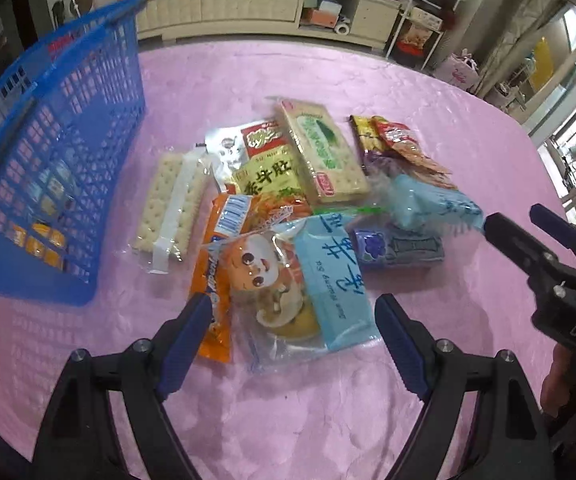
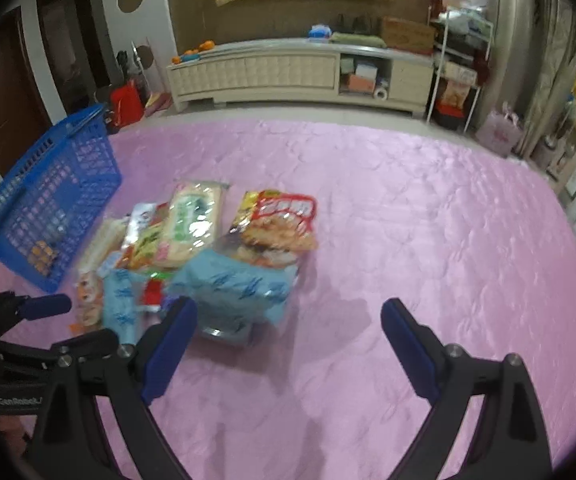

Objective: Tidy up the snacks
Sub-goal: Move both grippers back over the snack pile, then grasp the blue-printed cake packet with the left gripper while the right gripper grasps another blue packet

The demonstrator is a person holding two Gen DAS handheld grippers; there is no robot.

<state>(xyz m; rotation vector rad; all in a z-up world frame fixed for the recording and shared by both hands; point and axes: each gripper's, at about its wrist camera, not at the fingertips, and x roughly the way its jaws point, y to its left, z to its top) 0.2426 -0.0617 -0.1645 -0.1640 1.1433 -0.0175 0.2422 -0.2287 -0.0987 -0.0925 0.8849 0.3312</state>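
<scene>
A pile of snack packets lies on the pink tablecloth (image 1: 288,420). My left gripper (image 1: 292,320) is open, its jaws on either side of a clear cartoon-face bag (image 1: 266,280) and a light blue packet (image 1: 333,276). An orange packet (image 1: 214,276), a cracker pack (image 1: 172,210) and a green biscuit pack (image 1: 319,152) lie beyond. My right gripper (image 2: 288,312) is open and empty, close to a crumpled light blue packet (image 2: 232,284); it also shows in the left wrist view (image 1: 511,224). A blue basket (image 1: 48,168) stands at the left with a few packets inside.
The basket shows in the right wrist view (image 2: 52,204) at the far left. A red snack bag (image 2: 284,220) lies behind the blue packet. The pink cloth (image 2: 427,240) stretches right. A white cabinet (image 2: 299,72) stands beyond the table.
</scene>
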